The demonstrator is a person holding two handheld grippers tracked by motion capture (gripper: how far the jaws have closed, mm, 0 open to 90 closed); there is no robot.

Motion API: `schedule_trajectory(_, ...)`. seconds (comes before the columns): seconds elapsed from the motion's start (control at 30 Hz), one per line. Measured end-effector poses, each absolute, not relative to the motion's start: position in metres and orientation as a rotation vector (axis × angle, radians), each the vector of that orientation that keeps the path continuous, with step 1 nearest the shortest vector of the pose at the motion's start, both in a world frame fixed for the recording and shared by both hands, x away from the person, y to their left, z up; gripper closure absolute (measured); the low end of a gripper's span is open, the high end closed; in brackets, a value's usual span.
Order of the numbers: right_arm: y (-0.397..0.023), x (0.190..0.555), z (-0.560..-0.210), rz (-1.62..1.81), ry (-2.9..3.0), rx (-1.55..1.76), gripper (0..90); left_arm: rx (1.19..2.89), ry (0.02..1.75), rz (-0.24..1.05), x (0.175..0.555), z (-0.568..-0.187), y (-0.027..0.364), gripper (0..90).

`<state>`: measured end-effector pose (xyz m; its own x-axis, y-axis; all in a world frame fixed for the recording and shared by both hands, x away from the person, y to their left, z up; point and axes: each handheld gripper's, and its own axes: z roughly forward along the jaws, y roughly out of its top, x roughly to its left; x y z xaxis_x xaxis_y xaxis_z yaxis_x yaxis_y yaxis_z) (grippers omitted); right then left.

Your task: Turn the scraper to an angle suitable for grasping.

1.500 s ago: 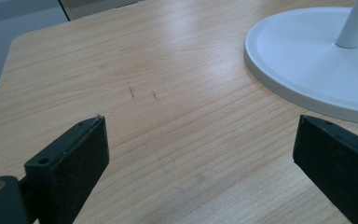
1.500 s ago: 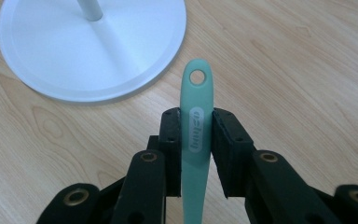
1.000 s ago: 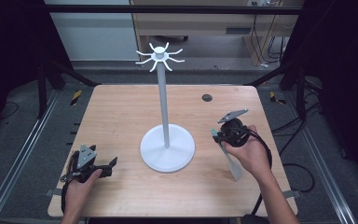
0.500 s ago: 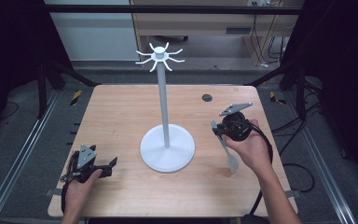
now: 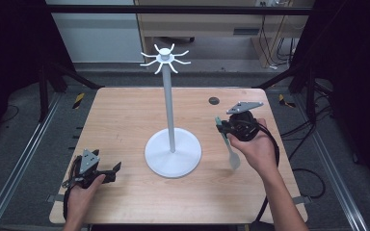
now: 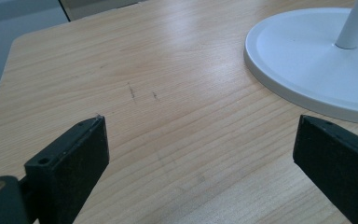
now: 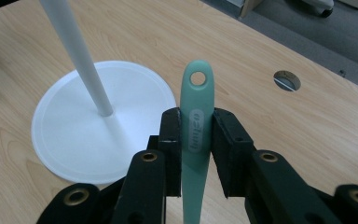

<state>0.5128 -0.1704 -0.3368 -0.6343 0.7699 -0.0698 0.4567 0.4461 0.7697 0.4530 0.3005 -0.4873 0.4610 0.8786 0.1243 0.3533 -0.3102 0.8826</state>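
Right gripper view: right gripper clamped on a pale green utensil handle, raised lettering on it too blurred to read, hanging hole just past the jaws; white stand beyond to the left, table grommet hole off right; left gripper wide open, empty.

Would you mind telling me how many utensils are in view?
1: a green utensil, clamped by its handle in the right hand-held gripper, right of the stand.

Wooden table with a round grommet hole near its far edge.
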Motion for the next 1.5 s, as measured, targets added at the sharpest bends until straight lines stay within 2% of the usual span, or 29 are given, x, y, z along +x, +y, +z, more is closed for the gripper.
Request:
schedule_trajectory(0.8, -0.161, 0.514, -0.325, 1.184, 2.166, 1.004, 74.4, 1.879, 1.03, 0.788, 0.453, -0.488, 0.298, 2.9)
schedule_trajectory(1.5, -0.153, 0.512, -0.297, 1.293, 2.075, 0.975, 74.4, 1.873, 1.031, 0.788, 0.452, -0.488, 0.298, 3.0)
